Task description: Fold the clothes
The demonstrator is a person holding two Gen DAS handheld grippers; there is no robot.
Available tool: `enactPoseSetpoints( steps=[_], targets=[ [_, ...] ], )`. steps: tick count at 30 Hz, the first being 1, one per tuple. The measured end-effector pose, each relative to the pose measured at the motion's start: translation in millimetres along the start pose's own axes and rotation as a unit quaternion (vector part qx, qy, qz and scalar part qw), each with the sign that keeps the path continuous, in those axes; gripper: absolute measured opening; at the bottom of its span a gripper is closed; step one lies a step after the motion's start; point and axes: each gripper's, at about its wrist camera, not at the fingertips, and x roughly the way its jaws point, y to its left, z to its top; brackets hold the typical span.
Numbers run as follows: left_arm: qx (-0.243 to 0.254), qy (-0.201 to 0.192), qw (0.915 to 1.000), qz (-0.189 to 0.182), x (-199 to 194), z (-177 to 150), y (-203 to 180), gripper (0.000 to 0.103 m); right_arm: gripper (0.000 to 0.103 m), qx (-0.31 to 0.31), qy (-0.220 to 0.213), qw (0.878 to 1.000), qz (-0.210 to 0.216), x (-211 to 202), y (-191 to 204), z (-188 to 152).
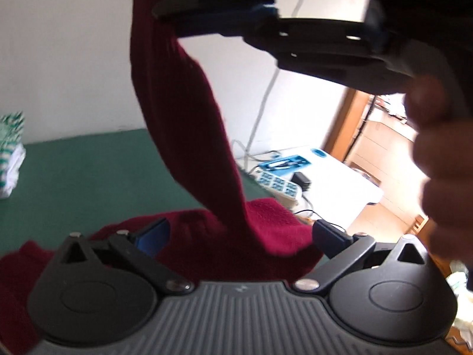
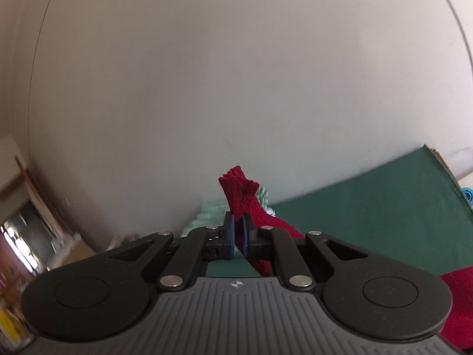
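In the right wrist view the right gripper [image 2: 240, 233] is sitting at lower centre of the frame with its blue pads pinched tight on the cuff end of a dark red knitted garment [image 2: 241, 198], the ribbed edge poking up above the fingertips against a pale wall [image 2: 207, 74]. In the left wrist view that same gripper is showing in the upper right, a blurred hand [image 1: 437, 159] gripping its handle at the right edge, and the red knit is hanging from it in a long sleeve-like strip down through the middle of the frame to the bunched cloth lying on the green tabletop [image 1: 88, 177]. The left gripper [image 1: 236, 236] is spreading its fingers wide at the bottom of the frame, holding nothing, the red heap lying between and beyond them. A green-and-white folded item [image 1: 11, 148] is resting at the left edge.
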Motion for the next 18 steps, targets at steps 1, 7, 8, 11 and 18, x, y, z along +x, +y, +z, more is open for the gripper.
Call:
enactPoseSetpoints(
  steps=[1,7,8,11,18],
  targets=[
    [-0.010,0.008,0.9999,0.006,4,-4,7,0.102,0.006,-0.007,0.013,1.000,-0.004,5,5,-7],
    [-0.045,-0.011,0.9950,0.088,3,-11,41,0.097,0.006,-0.064,0.049,0.996,-0.035,25,29,-34],
    [-0.041,-0.013,0.9943,0.097,3,-11,44,0.088,0.006,-0.073,0.053,0.995,-0.042,28,31,-36],
    [-0.043,0.006,0.9952,0.087,10,-12,51,0.059,0.006,-0.075,0.058,0.994,-0.047,42,40,-30],
    [-0.034,-0.028,0.9924,0.114,-6,-15,41,0.025,0.008,-0.078,0.065,0.993,-0.055,39,50,-38]
  ],
)
